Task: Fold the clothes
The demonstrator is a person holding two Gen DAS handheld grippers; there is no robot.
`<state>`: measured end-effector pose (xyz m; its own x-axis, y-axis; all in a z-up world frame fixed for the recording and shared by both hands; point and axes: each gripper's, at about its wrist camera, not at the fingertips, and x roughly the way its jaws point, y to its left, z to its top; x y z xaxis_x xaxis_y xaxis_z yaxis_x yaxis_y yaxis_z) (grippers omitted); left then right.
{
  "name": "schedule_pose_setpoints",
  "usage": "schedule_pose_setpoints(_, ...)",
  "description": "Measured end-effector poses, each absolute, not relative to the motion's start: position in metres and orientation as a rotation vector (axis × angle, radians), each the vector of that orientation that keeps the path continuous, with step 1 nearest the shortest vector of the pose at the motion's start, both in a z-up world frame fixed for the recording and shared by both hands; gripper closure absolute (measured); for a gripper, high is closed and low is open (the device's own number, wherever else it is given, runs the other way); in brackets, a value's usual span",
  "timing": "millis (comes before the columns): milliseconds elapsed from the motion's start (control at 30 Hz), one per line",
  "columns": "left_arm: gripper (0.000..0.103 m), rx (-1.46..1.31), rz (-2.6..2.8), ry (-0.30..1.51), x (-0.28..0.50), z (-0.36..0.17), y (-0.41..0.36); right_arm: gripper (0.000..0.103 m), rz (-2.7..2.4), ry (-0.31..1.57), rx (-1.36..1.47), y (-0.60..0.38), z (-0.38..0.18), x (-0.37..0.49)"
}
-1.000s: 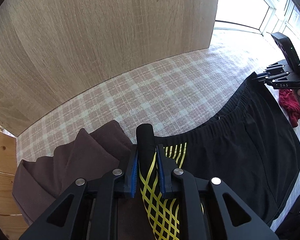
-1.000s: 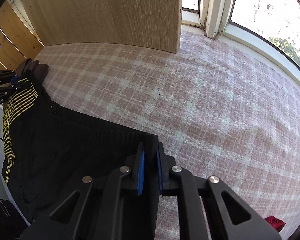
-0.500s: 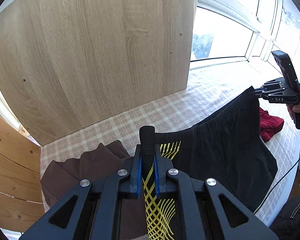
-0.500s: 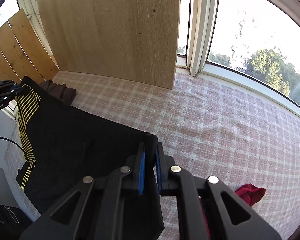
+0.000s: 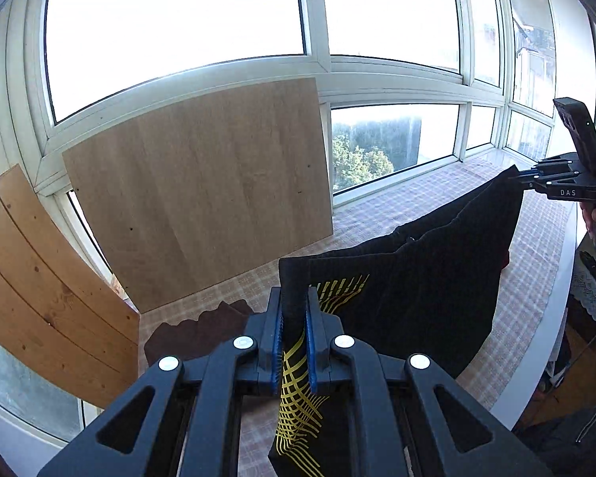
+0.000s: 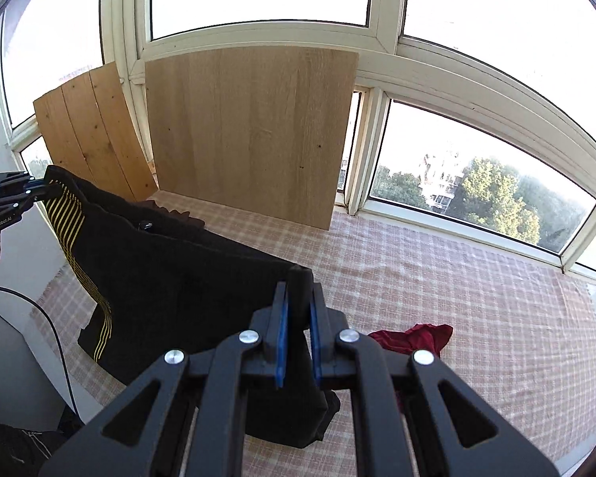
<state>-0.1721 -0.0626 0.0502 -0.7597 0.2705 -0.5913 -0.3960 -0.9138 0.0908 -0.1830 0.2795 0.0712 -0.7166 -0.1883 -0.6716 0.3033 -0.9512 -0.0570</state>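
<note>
Shorts (image 5: 425,278), black w/ yellow line pattern down one side, hang stretched in the air between both grippers, above the checked cloth (image 6: 476,290) that covers the surface. Writing: "DAS" in white on the right gripper's body as seen from left wrist cam; "GenRobot.AI" on the left gripper's body as seen from right wrist cam. No label readable on the garment itself.

Surface & room: pink/white plaid cloth spread over a ledge-like top w/ a white edge, set in a bay of white-framed windows (image 5: 322,59); trees and buildings outside, strong daylight. A light wood board (image 6: 250,131) leans upright against the window frame, a second knotty plank panel (image 5: 39,278) leans to its left. A brown garment (image 5: 194,330) lies on the cloth near the boards, a red garment (image 6: 413,338) lies on the cloth to the right, partly hidden behind the right gripper. A black cable (image 6: 55,330) runs down at far left of right cam.

Left gripper (image 5: 294,338) is clamped on the shorts at the yellow-patterned edge, fabric pinched between its blue pads and sticking up past the tips. Right gripper (image 6: 296,342) is clamped on the opposite plain black corner the same way. Waistband sags between the two, rest of the fabric drapes down; whether the lower hem touches the cloth I can't tell
</note>
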Motion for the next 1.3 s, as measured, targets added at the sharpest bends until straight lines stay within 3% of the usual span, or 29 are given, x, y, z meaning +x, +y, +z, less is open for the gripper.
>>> schedule_pose_setpoints(367,0.094,-0.612,2.804,0.332,0.017,0.141,-0.024,0.094,-2.730,0.274,0.753,0.304,0.163,0.001)
schedule_pose_setpoints(667,0.094,-0.554,2.845,0.347,0.047,0.180,-0.028,0.094,-2.788,0.245,0.646,0.306,0.210,0.045)
schedule_pose_setpoints(967,0.094,-0.667,2.794,0.278,-0.079,0.134,-0.049,0.094,-2.832,0.236,0.794,0.280,0.167,-0.079)
schedule_pose_setpoints(1167,0.091,-0.915,2.710,0.287,-0.241,0.027,-0.042,0.094,-2.849,0.221,1.085,0.270,0.065,-0.240)
schedule_pose_setpoints(1233,0.084,-1.054,2.678,0.252,-0.308,-0.022,-0.036,0.081,-2.833,0.266,1.290,0.270,0.013,-0.303)
schedule_pose_setpoints(1300,0.080,-1.246,2.642,0.201,-0.363,-0.074,-0.033,0.078,-2.799,0.262,1.488,0.275,-0.037,-0.347)
